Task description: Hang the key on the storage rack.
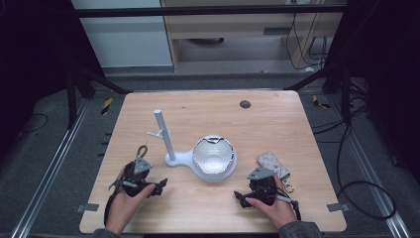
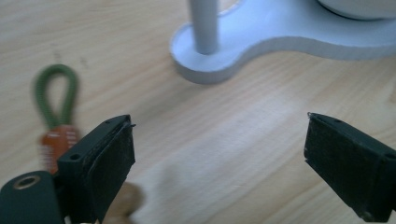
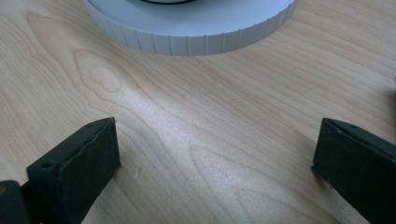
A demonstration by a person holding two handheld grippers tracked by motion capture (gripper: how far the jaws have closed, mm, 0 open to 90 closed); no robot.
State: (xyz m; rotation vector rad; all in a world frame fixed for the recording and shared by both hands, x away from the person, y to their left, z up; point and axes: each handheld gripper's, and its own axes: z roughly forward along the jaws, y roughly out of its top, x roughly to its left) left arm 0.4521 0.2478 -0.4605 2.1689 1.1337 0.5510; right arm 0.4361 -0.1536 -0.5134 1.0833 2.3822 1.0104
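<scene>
Two grippers open | green loop [image 2: 56,95] left of left fingers [image 2: 108,168]

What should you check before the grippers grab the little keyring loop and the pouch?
1. Left hand-held gripper open with nothing between its jaws: ok.
2. Right hand-held gripper open with nothing between its jaws: ok.
3. Green loop keyring lies flat on the table, apart from the left jaws and off to their side: ok, but not lined up yet.
4. Patterned pouch lies beside the right hand; whether the two touch: cannot tell.
5. White stand with its upright post and side peg stands upright: ok.
6. Shiny bowl sits on the stand's round base: ok.
</scene>
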